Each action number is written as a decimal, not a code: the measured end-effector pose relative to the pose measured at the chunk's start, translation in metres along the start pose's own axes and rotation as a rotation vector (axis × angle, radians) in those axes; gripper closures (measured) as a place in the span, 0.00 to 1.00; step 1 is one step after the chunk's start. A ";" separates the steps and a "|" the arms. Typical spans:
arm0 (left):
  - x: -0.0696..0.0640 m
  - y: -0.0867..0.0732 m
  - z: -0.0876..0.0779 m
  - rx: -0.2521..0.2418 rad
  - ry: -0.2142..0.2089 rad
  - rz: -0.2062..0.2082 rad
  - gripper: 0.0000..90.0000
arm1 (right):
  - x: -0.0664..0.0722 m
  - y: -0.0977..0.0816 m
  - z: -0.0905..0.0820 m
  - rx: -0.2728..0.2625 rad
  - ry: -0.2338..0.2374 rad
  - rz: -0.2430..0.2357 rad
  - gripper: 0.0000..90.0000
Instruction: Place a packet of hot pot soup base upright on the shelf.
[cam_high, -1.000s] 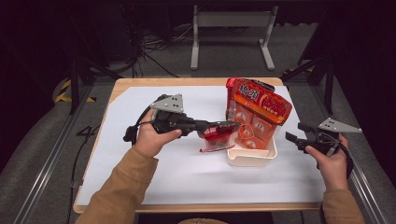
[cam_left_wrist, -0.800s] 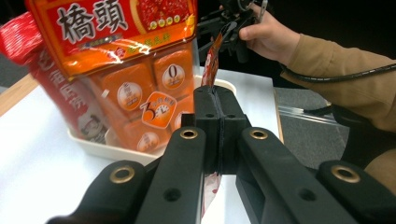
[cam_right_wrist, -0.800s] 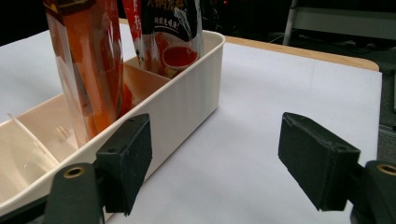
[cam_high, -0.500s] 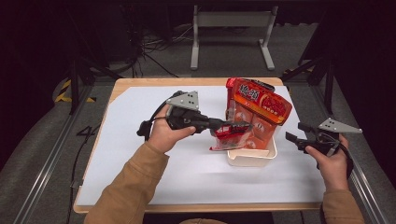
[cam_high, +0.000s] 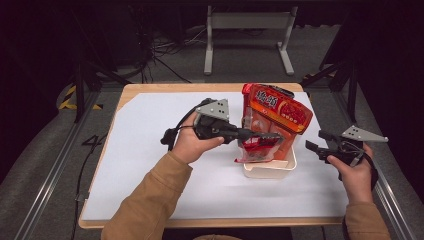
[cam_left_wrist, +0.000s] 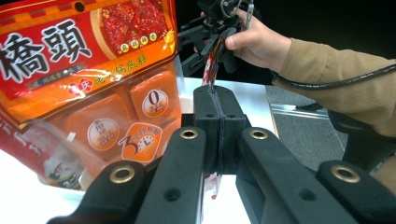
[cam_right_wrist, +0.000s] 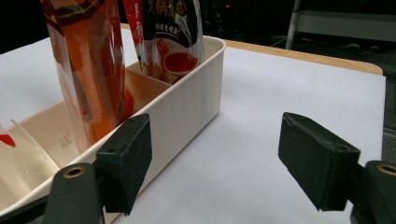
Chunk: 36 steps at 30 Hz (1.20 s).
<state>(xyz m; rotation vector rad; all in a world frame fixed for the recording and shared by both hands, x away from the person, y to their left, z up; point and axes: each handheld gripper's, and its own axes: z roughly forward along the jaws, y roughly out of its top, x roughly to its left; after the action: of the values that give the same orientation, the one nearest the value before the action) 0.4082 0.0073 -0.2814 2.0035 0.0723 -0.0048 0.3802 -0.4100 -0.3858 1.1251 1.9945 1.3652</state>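
Note:
My left gripper (cam_high: 272, 136) is shut on a small red sauce packet (cam_high: 257, 147), which hangs from its jaws over the near part of a white bin (cam_high: 270, 170). In the left gripper view the closed jaws (cam_left_wrist: 216, 95) pinch the packet's thin edge (cam_left_wrist: 208, 70). A big red-orange bag (cam_high: 275, 112) with white characters stands upright in the bin, seen close at the left (cam_left_wrist: 84, 70). My right gripper (cam_high: 315, 141) is held just right of the bin, open with nothing between its pads (cam_right_wrist: 224, 163). It looks along the bin's outer wall (cam_right_wrist: 187, 107).
White paper (cam_high: 150, 165) covers the wooden table. Through the right gripper view a dark packet (cam_right_wrist: 173, 32) stands in the bin's far compartment beside the bag's edge (cam_right_wrist: 88, 70). A grey metal stand (cam_high: 250, 35) is on the floor beyond the table.
My left gripper has carried the red packet to the right, from the middle of the paper to over the bin. The right hand has stayed where it was.

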 end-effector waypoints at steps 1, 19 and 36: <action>0.000 0.002 0.003 -0.003 -0.001 0.005 1.00 | 0.000 0.000 0.000 0.001 0.000 0.002 0.29; 0.001 0.007 0.032 -0.022 -0.032 0.032 1.00 | -0.002 -0.001 -0.001 -0.006 0.002 0.009 0.29; 0.004 -0.006 0.059 -0.014 -0.039 0.036 1.00 | -0.004 -0.002 -0.002 -0.005 0.002 0.014 0.29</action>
<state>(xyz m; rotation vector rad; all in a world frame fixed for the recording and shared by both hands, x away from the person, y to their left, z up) 0.4137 -0.0429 -0.3119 1.9893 0.0120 -0.0201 0.3796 -0.4147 -0.3873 1.1379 1.9872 1.3776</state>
